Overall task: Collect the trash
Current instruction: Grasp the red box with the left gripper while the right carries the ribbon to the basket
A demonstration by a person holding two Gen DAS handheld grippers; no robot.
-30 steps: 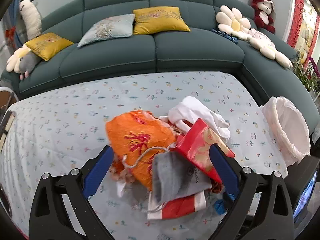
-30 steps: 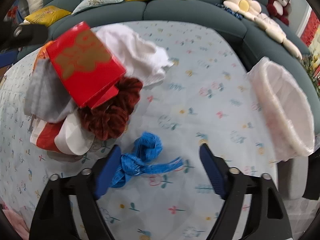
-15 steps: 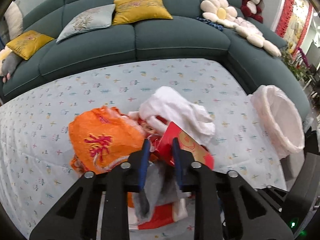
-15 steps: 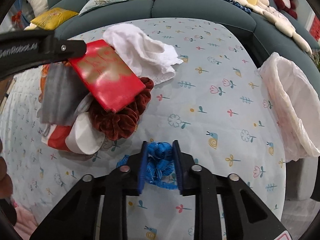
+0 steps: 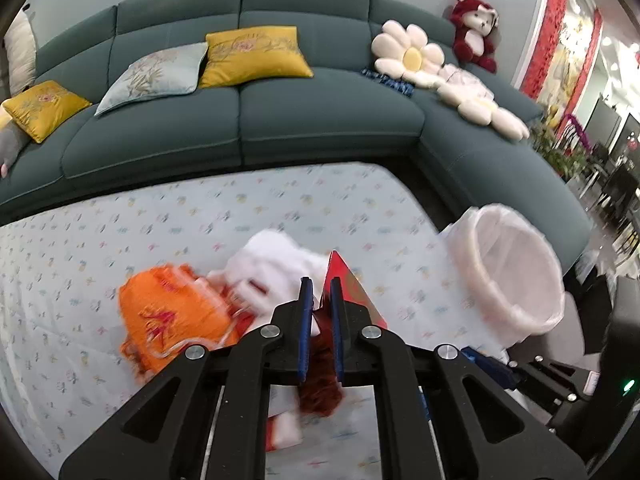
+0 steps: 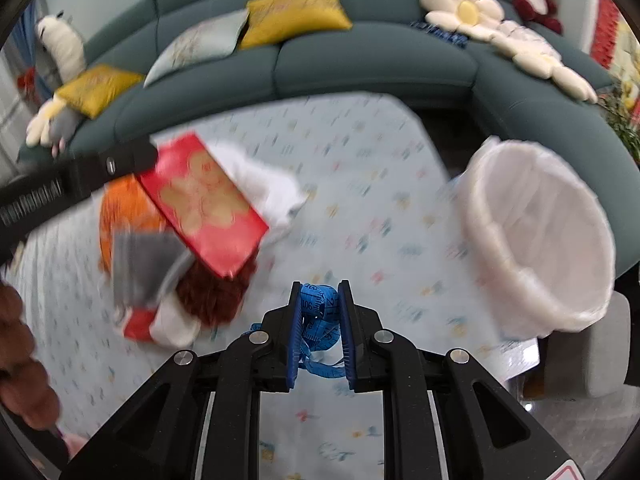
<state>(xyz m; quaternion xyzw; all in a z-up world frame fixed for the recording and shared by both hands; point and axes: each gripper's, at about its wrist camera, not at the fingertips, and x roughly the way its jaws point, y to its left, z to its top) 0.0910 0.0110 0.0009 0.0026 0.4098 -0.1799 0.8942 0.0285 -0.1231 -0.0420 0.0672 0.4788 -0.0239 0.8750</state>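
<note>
While our left claw point(image 5: 320, 292) pinches the edge of a red envelope point(image 5: 352, 292) with gold flowers, its blue pads are drawn almost together on the thin card, and in the right wrist view that envelope point(image 6: 204, 204) hangs tilted above the heap of trash. Our right claw point(image 6: 320, 296) is clamped on a bunched blue measuring tape point(image 6: 318, 308), with a loop of the tape dangling below the pads; its jaws have just been closing, with the tape between them. On the surface point(image 6: 360, 184), which is covered with a pale flowered cloth, we see the heap: an orange drawstring bag point(image 5: 168, 312), a crumpled white cloth point(image 5: 276, 264), a grey pouch point(image 6: 140, 264) and a dark red fuzzy thing point(image 6: 212, 292), all touching one another. At the right edge of the surface stands a bin lined with a white bag point(image 6: 548, 236), well apart from the heap. Behind the surface runs a teal sofa point(image 5: 320, 120) with yellow cushions point(image 5: 252, 56), a flower-shaped pillow point(image 5: 408, 56) and a red plush bear point(image 5: 476, 32). Both views are blurred.
</note>
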